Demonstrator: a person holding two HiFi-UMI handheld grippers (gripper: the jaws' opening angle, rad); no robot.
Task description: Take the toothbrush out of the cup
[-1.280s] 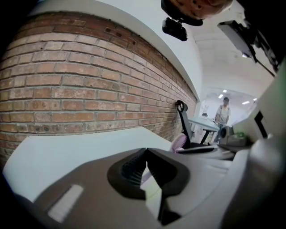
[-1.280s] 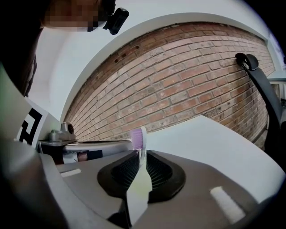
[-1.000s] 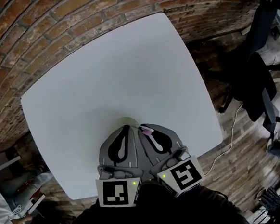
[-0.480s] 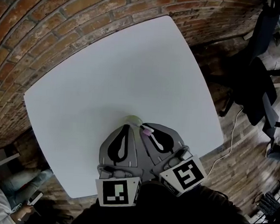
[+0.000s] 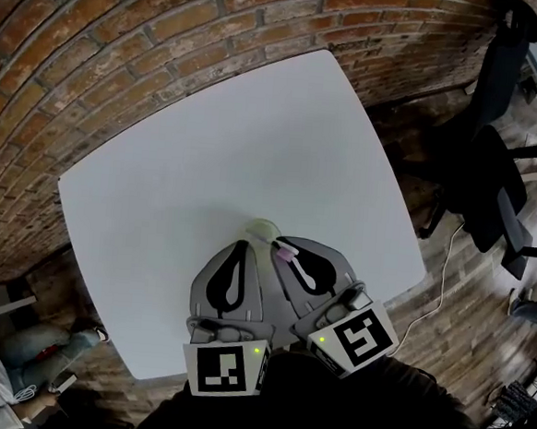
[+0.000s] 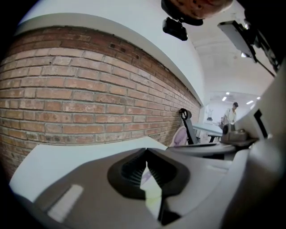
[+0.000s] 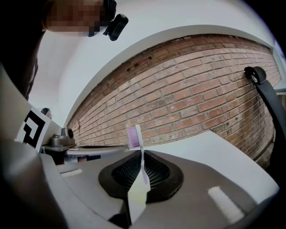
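Observation:
A pale green cup (image 5: 264, 228) shows just beyond the tips of both grippers, near the front edge of the white table (image 5: 210, 140); the fingers hide most of it. My right gripper (image 5: 283, 246) is shut on the toothbrush (image 5: 285, 251). In the right gripper view the toothbrush (image 7: 134, 136) stands upright between the pads, purple bristle head up, above the right gripper (image 7: 142, 154). My left gripper (image 5: 245, 244) lies close beside it. In the left gripper view its jaws meet at the left gripper's tips (image 6: 146, 154), with a pale green sliver of the cup (image 6: 153, 194) pinched between them.
A brick wall (image 5: 126, 22) runs along the table's far and left sides. Black office chairs (image 5: 494, 171) stand on the wooden floor at the right, with a white cable (image 5: 432, 291) by the table's corner. A person's legs (image 5: 17, 351) are at the lower left.
Both grippers have risen a little, side by side. More of the cup's rim shows beyond their tips. The toothbrush stays in the right grip.

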